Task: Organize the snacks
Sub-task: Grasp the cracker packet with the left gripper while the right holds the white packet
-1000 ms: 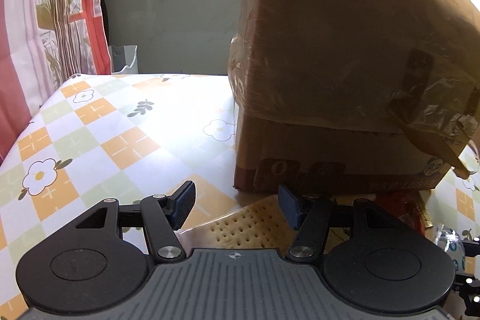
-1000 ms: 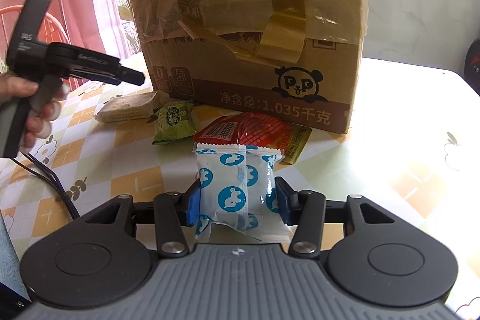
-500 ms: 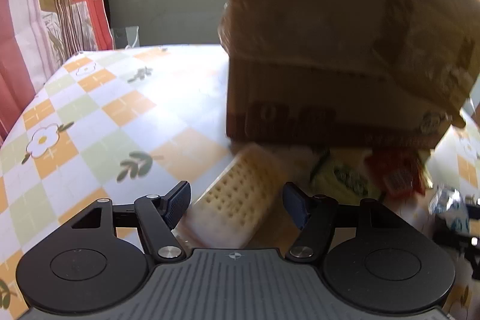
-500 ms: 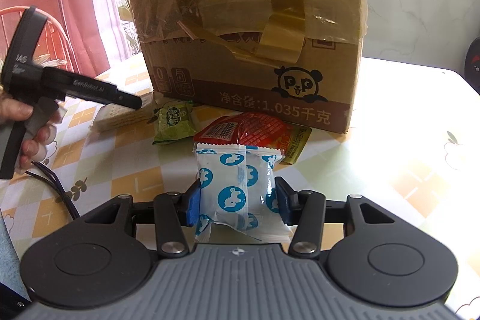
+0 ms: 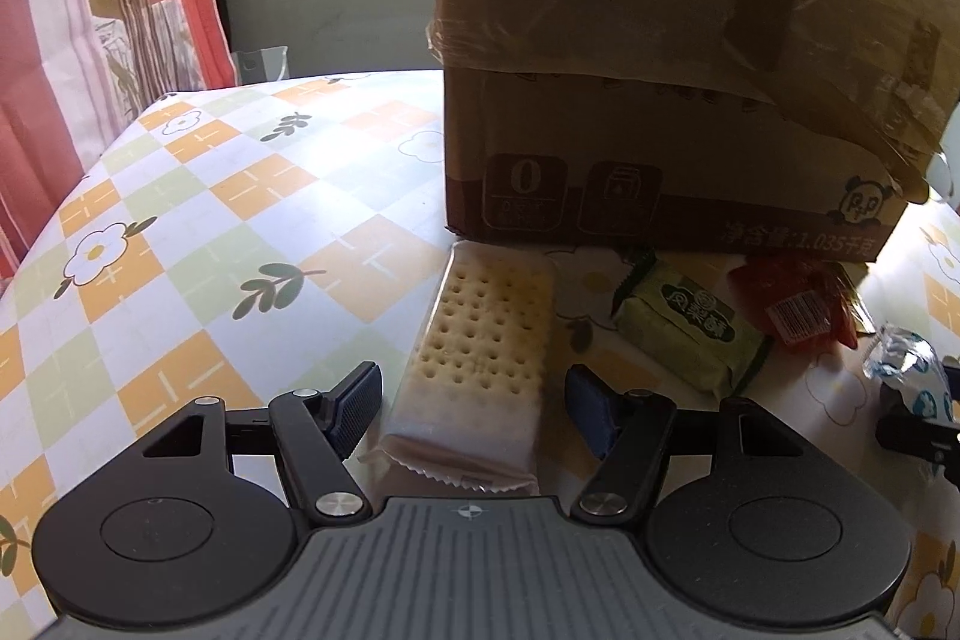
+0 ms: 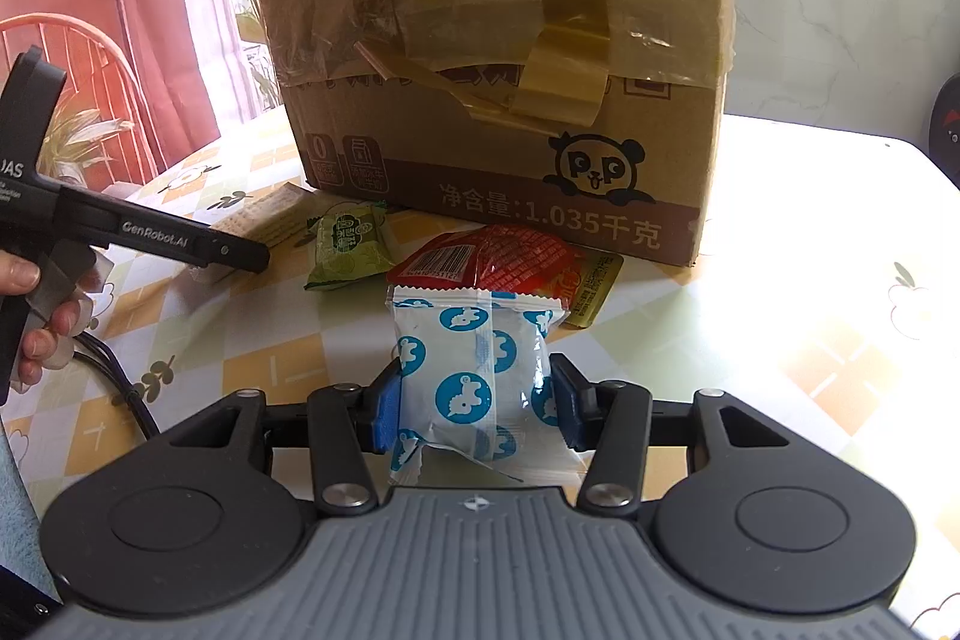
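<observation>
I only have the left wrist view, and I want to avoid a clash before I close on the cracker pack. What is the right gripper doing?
Observer: The right gripper is shut on a white pack with blue dots, just in front of the red pack.
Operator: Is anything tucked under that red pack?
Observer: A yellow packet sticks out from beneath its right side.
Operator: Anything behind my gripper I should mind?
Observer: A black cable trails across the tablecloth, below the hand holding the left gripper.
</observation>
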`<control>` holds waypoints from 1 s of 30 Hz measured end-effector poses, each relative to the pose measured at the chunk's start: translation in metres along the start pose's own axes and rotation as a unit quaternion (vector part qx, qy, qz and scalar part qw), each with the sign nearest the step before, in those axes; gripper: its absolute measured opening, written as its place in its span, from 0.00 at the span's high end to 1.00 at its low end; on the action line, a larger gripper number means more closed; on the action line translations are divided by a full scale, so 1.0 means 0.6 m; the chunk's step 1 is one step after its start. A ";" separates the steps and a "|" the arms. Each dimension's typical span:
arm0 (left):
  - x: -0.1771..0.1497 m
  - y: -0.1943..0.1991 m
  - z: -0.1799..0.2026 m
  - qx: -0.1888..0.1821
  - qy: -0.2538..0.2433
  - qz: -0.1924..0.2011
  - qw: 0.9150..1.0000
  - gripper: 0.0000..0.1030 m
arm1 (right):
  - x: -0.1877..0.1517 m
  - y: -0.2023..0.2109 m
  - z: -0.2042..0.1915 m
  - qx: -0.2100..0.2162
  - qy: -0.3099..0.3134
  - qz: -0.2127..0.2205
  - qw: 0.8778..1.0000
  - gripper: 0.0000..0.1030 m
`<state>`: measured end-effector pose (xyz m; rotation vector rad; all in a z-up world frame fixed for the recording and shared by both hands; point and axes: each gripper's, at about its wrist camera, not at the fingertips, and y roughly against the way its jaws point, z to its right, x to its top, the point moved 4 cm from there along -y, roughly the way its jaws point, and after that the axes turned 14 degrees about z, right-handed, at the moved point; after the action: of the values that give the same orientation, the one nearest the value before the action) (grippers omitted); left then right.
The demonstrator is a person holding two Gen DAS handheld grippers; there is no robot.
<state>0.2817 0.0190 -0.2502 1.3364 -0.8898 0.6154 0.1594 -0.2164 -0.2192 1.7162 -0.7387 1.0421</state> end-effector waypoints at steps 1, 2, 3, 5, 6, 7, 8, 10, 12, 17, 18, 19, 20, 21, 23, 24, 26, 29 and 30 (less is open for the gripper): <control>0.001 -0.002 -0.001 0.003 0.003 0.001 1.000 0.33 | 0.000 0.000 0.000 0.000 0.000 0.000 1.000 0.50; 0.002 -0.002 -0.002 0.006 0.005 0.003 1.000 0.33 | 0.000 0.000 0.000 0.000 0.000 0.000 1.000 0.50; 0.003 -0.003 -0.003 0.009 0.006 0.004 1.000 0.34 | 0.000 0.000 0.000 0.000 0.000 0.000 1.000 0.50; 0.005 -0.001 -0.002 0.006 0.003 0.008 1.000 0.44 | 0.000 0.000 0.000 0.000 0.000 0.000 1.000 0.50; 0.005 0.001 0.000 0.001 -0.004 0.009 1.000 0.51 | 0.000 0.000 0.000 0.001 0.000 0.000 1.000 0.50; 0.004 0.003 0.001 -0.003 -0.009 0.008 1.000 0.52 | 0.000 0.000 0.000 0.001 0.000 0.000 1.000 0.50; 0.003 0.005 0.003 -0.006 -0.011 0.006 1.000 0.52 | 0.000 0.000 0.000 0.001 -0.001 0.000 1.000 0.50; -0.001 0.013 0.006 -0.013 -0.012 0.004 1.000 0.52 | 0.000 0.000 0.000 0.001 -0.001 0.000 1.000 0.50; -0.009 0.024 0.010 -0.015 -0.016 0.003 1.000 0.52 | 0.000 0.000 0.001 0.001 -0.001 0.000 1.000 0.50; -0.039 0.069 0.017 -0.009 -0.010 0.005 1.000 0.52 | 0.000 0.001 0.000 0.001 -0.001 0.000 1.000 0.50; -0.046 0.079 0.019 -0.005 -0.005 0.007 1.000 0.52 | 0.000 0.001 0.000 0.001 -0.001 0.000 1.000 0.50; -0.053 0.089 0.020 -0.001 0.001 0.010 1.000 0.52 | 0.000 0.001 0.000 0.001 -0.002 0.000 1.000 0.50; -0.060 0.100 0.022 0.004 0.006 0.014 1.000 0.52 | 0.000 0.001 0.000 0.001 -0.002 0.000 1.000 0.50; -0.068 0.110 0.025 0.010 0.010 0.019 1.000 0.52 | 0.000 0.001 0.000 0.001 -0.002 0.000 1.000 0.50; -0.075 0.121 0.028 0.015 0.011 0.026 1.000 0.52 | 0.000 0.001 0.000 0.001 -0.001 0.000 1.000 0.50; -0.076 0.123 0.029 0.015 0.010 0.026 1.000 0.52 | 0.000 0.001 0.001 0.001 -0.001 0.000 1.000 0.50; -0.073 0.122 0.029 0.018 0.011 0.022 1.000 0.52 | 0.000 0.001 0.001 0.002 -0.002 0.000 1.000 0.50; -0.073 0.120 0.036 0.025 0.005 0.025 0.999 0.52 | 0.000 0.002 0.001 0.002 -0.004 0.000 1.000 0.50; -0.073 0.120 0.037 0.025 0.006 0.027 0.999 0.52 | 0.000 0.002 0.001 0.003 -0.006 0.001 1.000 0.50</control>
<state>0.1946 0.0136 -0.2467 1.3557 -0.9076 0.6916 0.1586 -0.2175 -0.2190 1.7276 -0.7449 1.0364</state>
